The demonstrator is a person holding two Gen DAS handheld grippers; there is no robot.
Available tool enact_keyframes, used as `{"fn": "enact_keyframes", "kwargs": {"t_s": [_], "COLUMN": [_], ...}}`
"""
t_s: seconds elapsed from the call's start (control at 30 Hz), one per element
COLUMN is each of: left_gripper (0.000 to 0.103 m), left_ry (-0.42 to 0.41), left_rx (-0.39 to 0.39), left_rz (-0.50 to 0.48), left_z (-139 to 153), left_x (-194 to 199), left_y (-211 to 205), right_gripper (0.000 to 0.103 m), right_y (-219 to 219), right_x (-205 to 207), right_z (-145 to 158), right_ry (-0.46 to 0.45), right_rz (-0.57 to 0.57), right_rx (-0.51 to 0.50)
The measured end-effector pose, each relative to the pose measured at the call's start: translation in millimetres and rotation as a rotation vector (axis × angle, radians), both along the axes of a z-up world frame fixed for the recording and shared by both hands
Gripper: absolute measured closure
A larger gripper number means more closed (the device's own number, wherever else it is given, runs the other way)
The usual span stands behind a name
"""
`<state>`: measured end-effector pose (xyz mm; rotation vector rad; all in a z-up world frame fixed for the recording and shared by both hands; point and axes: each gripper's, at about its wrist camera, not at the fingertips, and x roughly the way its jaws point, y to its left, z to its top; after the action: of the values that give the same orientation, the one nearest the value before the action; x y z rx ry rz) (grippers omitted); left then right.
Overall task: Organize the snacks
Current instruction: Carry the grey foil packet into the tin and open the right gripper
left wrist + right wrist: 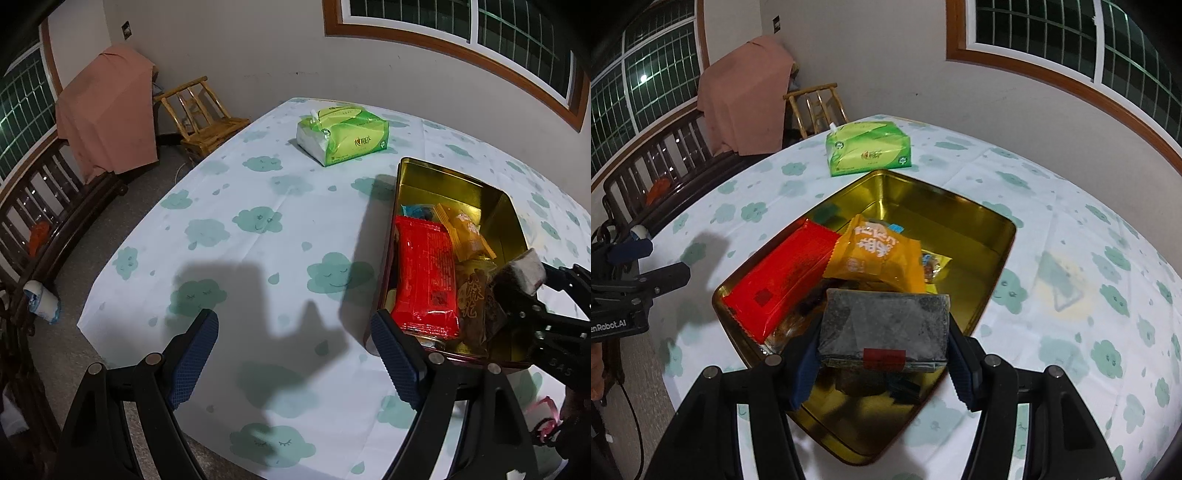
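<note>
Item: flat grey foil-wrapped snack block (pixel 884 328), clamped across its long axis by the right gripper (pixel 882 363), poised over the near end of the gold rectangular metal tin (pixel 993 266). The tin's bare floor lies ahead, beyond the red packet (pixel 779 284) and orange pouch (pixel 879 254). Left gripper (pixel 295 354): released, empty, beside the tin's left wall.

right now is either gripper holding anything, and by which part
The right gripper holds a grey-black wrapped rectangular snack block, pinched across its two short ends, above the gold metal tin. The left gripper is open and empty.
</note>
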<state>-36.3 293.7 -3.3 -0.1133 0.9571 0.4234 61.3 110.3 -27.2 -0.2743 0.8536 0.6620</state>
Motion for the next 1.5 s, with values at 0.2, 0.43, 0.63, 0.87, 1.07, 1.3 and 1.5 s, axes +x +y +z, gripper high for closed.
{"fn": "enact_keyframes", "kwargs": {"t_s": [0.2,0.43,0.63,0.87,1.07,1.3,1.5], "left_gripper": [0.02,0.02,0.018,0.018,0.018,0.017,0.017], "left_ry": [0.007,0.01,0.021,0.023,0.024,0.024,0.017], "left_rx": [-0.009,-0.016,-0.031,-0.04,-0.045,-0.039,-0.029], "left_rz": [-0.008,-0.011,-0.02,-0.031,-0.031,-0.041,-0.06], "left_z": [-3.5,-5.4,-9.8,-8.7,-8.0,-2.2,4.8], "left_x": [0.6,1.3,2.8,2.7,2.6,0.5,-0.7], "left_y": [0.5,0.2,-4.0,-10.3,-13.6,-24.8,-37.7], "right_gripper": [0.042,0.042,0.042,0.042,0.027,0.023,0.023], "right_y": [11.2,17.2,22.3,23.0,18.1,4.3,-15.4], "right_x": [4.7,12.7,13.5,13.3,8.1,-6.6,-24.4], "right_z": [-13.5,-23.7,-27.9,-26.8,-18.9,5.2,32.6], "right_ry": [0.002,0.002,-0.003,0.009,0.015,-0.025,-0.089], "right_rz": [0.001,-0.02,-0.033,-0.054,-0.078,-0.139,-0.215], "right_rx": [-0.038,-0.069,-0.097,-0.098,-0.05,-0.002,0.048]}}
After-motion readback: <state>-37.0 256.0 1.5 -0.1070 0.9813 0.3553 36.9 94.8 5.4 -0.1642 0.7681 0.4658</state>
